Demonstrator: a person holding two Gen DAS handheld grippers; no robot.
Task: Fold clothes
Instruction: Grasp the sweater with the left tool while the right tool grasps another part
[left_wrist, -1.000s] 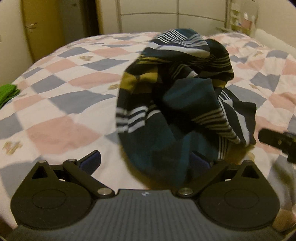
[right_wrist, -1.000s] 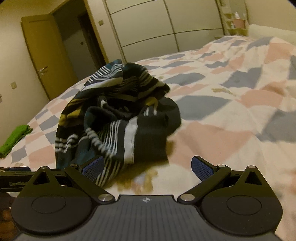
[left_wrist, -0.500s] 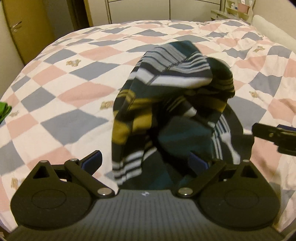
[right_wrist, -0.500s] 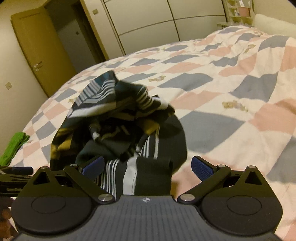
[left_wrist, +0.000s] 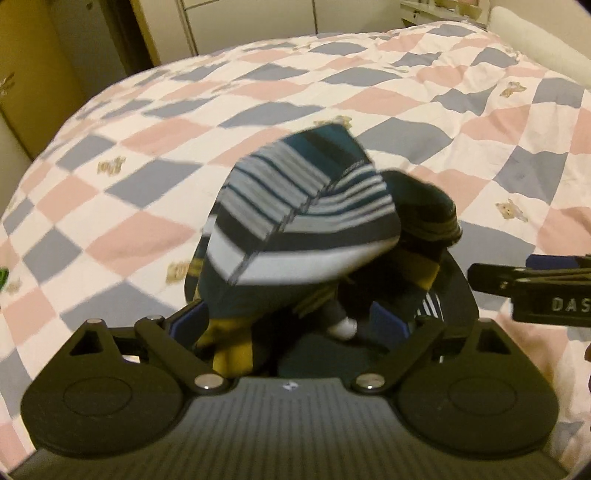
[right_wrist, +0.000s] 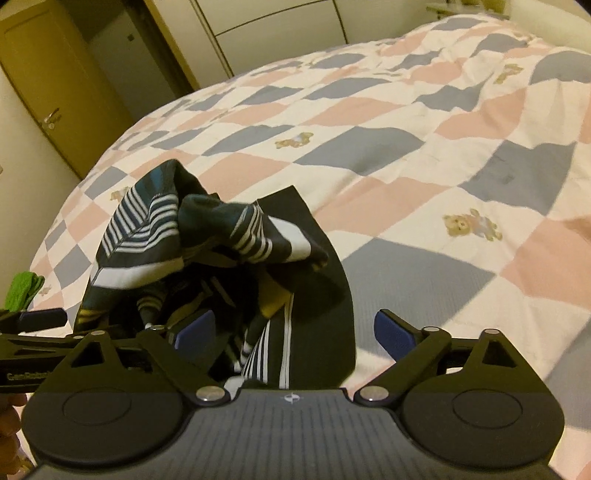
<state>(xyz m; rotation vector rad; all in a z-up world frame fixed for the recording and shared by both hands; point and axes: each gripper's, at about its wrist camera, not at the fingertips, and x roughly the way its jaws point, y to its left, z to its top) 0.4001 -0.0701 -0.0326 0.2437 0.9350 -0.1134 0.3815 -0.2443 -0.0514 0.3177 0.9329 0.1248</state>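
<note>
Between spread left hand-held gripper (left_wrist: 291, 325) pads, bunched striped garment (left_wrist: 306, 229); right hand-held gripper (right_wrist: 295, 328) narrowing, unpinched.

Striped garment (left_wrist: 306, 236) now bunched right up against both cameras, filling lower centre; a second ago it sat farther up the frame. Left gripper (left_wrist: 291, 321) now has cloth between its pads. Right gripper (right_wrist: 295, 330) jaws just closing slightly, cloth between them, pads clear.

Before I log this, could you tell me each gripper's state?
Left gripper: open, striped shirt between its jaws.
Right gripper: open, just been closing, shirt between jaws.
</note>
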